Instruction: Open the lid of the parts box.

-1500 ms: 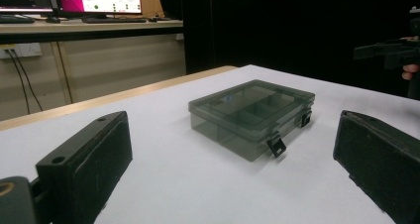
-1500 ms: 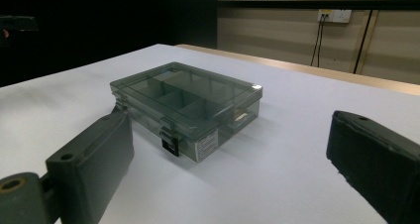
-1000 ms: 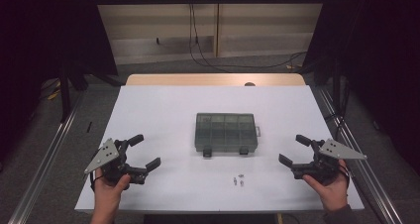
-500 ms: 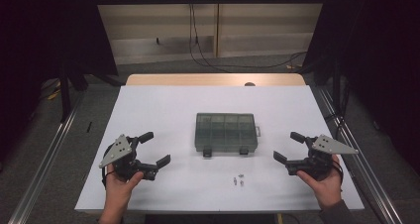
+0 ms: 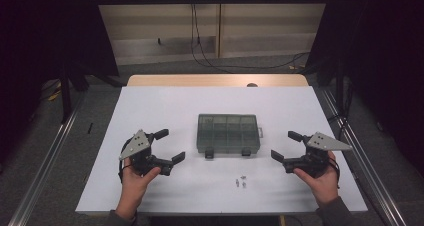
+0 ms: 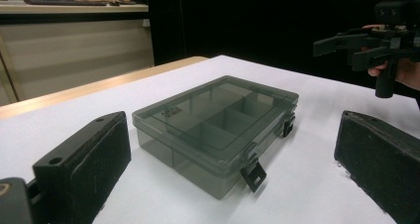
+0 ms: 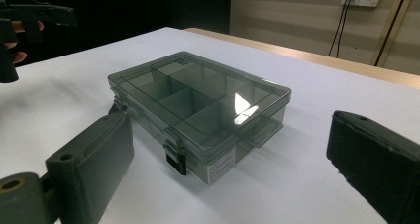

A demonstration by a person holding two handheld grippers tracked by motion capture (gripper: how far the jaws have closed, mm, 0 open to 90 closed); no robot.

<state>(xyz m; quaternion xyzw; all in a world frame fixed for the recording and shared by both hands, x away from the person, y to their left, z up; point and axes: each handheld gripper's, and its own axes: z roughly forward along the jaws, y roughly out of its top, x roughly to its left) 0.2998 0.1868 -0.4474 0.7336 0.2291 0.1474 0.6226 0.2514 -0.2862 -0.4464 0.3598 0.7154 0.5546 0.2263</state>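
Both pairs of tongs have drawn inward toward the box since the earlier pictures: the left tongs (image 5: 167, 146) have moved right and up from the lower left of the high view, and the right tongs (image 5: 284, 145) have edged left from the lower right. The box (image 5: 228, 133), a smoky clear case with dividers inside, sits shut at the centre of the high view on the white worktop (image 5: 150, 106), its two dark latches (image 5: 209, 152) on the side facing the person. A few tiny screws (image 5: 240, 181) lie on the worktop just below the box, apart from it.

The step in hand looks like an approach to the box, probably to steady it and work its latches. To do that well, one pair of tongs would best settle on a short end of the box to pin it while the other comes squarely at a latch (image 6: 253, 174), low and level with the worktop, so the tab is caught and the light case does not skid. The screws should be kept clear of any sweeping move.

Each pair of tongs stands wide apart and empty. In the left gripper view the box (image 6: 218, 130) lies between the two black jaws but beyond them, untouched; the right gripper view frames the box (image 7: 198, 110) likewise, well apart from both jaws.
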